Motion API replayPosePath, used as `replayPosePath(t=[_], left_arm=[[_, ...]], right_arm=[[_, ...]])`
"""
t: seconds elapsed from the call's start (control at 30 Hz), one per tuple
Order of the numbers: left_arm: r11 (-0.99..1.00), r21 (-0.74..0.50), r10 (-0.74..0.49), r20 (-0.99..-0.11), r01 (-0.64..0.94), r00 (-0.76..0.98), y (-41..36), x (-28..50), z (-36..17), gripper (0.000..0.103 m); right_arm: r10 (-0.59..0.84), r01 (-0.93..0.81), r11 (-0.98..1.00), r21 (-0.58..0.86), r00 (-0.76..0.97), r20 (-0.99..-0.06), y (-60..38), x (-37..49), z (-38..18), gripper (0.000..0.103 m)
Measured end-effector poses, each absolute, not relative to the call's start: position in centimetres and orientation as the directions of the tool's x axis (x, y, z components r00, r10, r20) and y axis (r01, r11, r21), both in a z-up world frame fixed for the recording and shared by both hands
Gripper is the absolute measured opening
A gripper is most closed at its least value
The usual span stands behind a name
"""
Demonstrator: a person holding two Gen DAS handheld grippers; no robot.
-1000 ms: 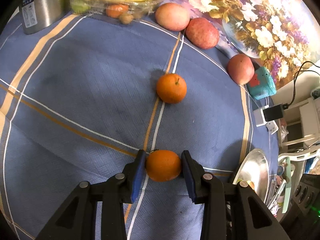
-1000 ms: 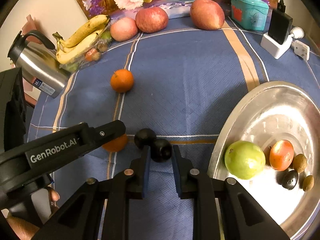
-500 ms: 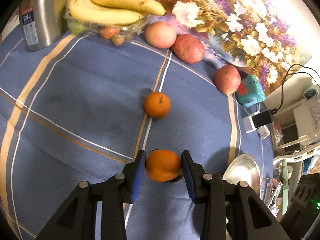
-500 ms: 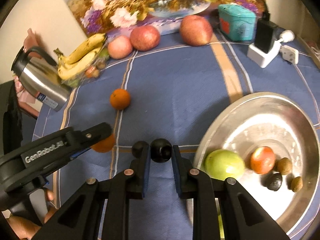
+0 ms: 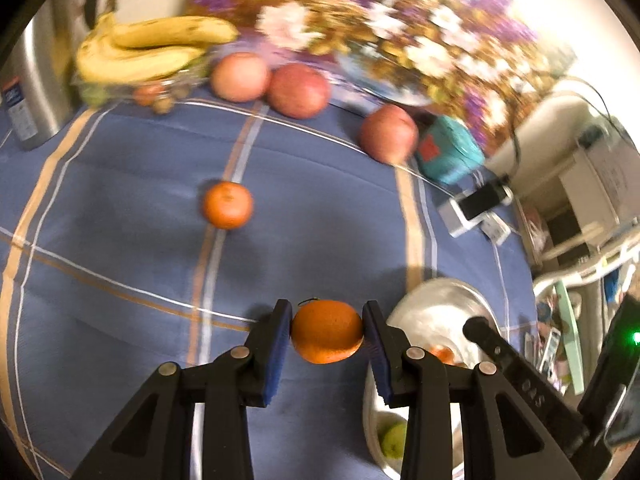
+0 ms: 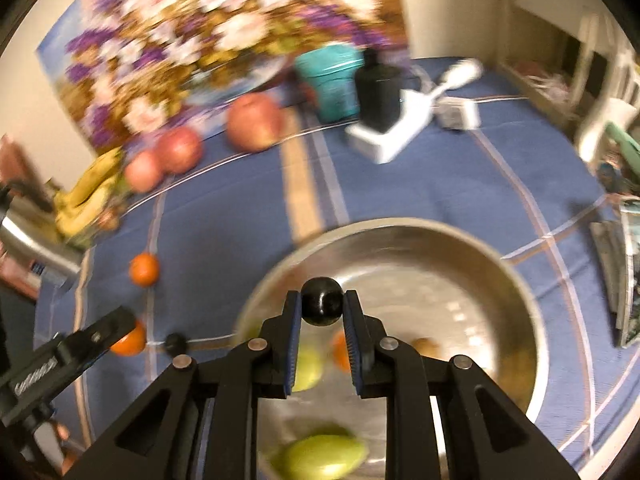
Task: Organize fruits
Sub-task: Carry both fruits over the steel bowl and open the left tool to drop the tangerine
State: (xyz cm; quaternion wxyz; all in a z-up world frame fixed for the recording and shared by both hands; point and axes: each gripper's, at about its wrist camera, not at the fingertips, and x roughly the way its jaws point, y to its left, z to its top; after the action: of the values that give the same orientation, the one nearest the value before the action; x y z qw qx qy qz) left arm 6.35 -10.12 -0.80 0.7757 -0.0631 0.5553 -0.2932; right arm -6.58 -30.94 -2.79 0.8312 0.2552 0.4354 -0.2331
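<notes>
My left gripper (image 5: 326,330) is shut on an orange (image 5: 327,336) and holds it above the blue cloth, just left of the steel bowl (image 5: 436,300). My right gripper (image 6: 322,308) is shut on a small black fruit (image 6: 321,306) and holds it over the steel bowl (image 6: 500,280). The bowl holds green fruits (image 6: 320,456), a red-orange fruit (image 6: 340,350) and a small brown one (image 6: 426,346). A second orange (image 5: 227,205) and a second black fruit (image 6: 176,343) lie on the cloth. The left gripper with its orange (image 6: 130,340) shows at the left of the right wrist view.
Three apples (image 5: 298,90) and bananas in a clear tray (image 5: 148,50) lie along the back by a flower painting. A steel flask (image 5: 28,80) stands back left. A teal tin (image 5: 450,152) and a white charger (image 6: 396,128) sit back right.
Both grippers have lifted and swung right with their fruit. The right gripper went from the cloth to over the bowl. The left gripper has neared the bowl's left rim.
</notes>
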Motion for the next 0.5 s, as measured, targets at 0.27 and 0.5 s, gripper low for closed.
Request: replayPosePath(t=[0.27,0.5], left_arm=[[0.754,-0.390,-0.544,-0.822,0.528,0.170,-15.2,2.7,-0.3,0.039],[0.725,-0.343,-0.544,-0.817,0.597,0.191,-18.4,1.4,-0.8,0.039]], right_arm=[[-0.237,0.687,0.694,0.214,0.500,-0.833,-34.7,-9.6,-1.2,0.022],[-0.222,0.704,0.675,0.222,0.480,-0.849,-35.6,-9.8,-2.0,0.022]])
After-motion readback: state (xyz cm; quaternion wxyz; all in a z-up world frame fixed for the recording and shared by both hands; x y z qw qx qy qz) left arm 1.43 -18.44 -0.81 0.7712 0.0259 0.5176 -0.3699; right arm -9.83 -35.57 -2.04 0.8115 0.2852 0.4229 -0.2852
